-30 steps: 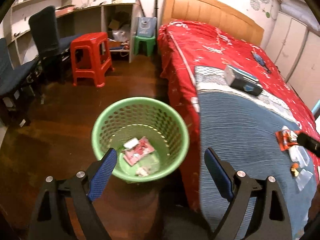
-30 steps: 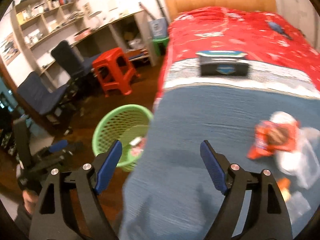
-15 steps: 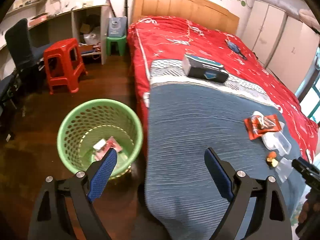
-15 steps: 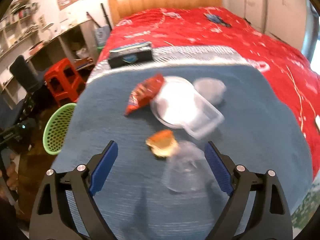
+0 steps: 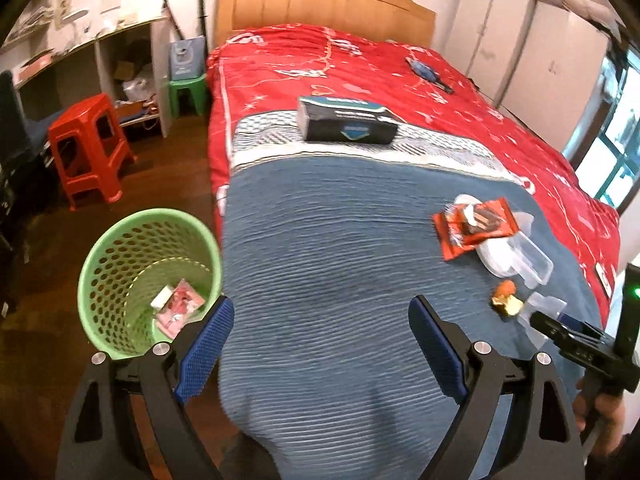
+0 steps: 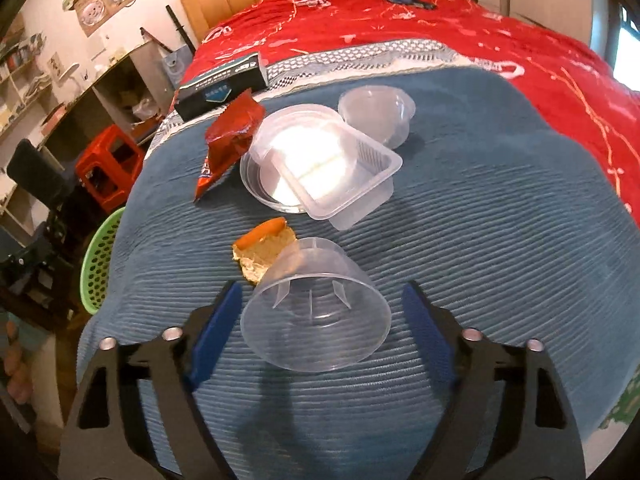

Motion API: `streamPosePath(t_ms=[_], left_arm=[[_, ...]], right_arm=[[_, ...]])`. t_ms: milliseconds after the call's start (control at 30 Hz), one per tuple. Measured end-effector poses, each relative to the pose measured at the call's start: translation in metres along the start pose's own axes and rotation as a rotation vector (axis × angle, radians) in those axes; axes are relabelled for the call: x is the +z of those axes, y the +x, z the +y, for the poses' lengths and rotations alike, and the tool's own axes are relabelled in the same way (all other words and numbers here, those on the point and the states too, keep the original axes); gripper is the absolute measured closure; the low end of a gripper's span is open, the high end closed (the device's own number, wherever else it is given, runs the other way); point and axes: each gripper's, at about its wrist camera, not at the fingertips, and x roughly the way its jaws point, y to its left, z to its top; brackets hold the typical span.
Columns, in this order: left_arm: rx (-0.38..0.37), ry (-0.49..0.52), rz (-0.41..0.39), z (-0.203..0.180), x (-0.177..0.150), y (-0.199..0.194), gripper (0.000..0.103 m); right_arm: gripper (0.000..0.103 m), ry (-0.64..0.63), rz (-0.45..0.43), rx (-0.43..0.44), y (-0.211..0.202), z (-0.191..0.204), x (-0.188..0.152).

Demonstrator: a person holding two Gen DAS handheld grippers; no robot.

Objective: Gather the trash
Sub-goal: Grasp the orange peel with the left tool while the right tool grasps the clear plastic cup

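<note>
While the right gripper (image 6: 320,320) holds its fingers wide, a clear plastic cup (image 6: 316,312) lies on its side between them on the blue blanket (image 6: 480,240), its open mouth facing near, neither finger touching it. Just beyond the cup's far left edge sits a bitten piece of food (image 6: 264,250). Farther off lie a clear rectangular tray (image 6: 340,176) tilted over a round lid (image 6: 256,180), a small clear tub (image 6: 376,114) and a red snack wrapper (image 6: 230,136). The left gripper (image 5: 320,344), fingers also wide and empty, hangs over the blanket's near left part, with the green trash basket (image 5: 116,248) on the floor to its left, holding a pink packet (image 5: 180,306).
</note>
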Motion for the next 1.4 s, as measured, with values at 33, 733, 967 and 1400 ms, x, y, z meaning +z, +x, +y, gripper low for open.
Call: streamPosePath(t_ms=[33,733,967,1400], left_arm=[[-0.010,0.014,0.002,-0.007,0.000,0.002,0.017],[-0.232,0.361,0.115,-0.148,-0.018,0.051,0.021],[-0.271,0.451,0.156,-0.179,-0.019,0.076,0.026],[-0.260,0.537,0.202,-0.212,-0.020,0.117,0.038]], right_arm=[[0.036,0.001,0.005,0.001,0.001,-0.001,0.000],[0.040,0.086,-0.084,0.051,-0.051,-0.034,0.001],[0.040,0.116,-0.093,0.043,-0.057,-0.049,-0.001],[0.040,0.157,-0.095,0.034,-0.059,-0.068,-0.004]])
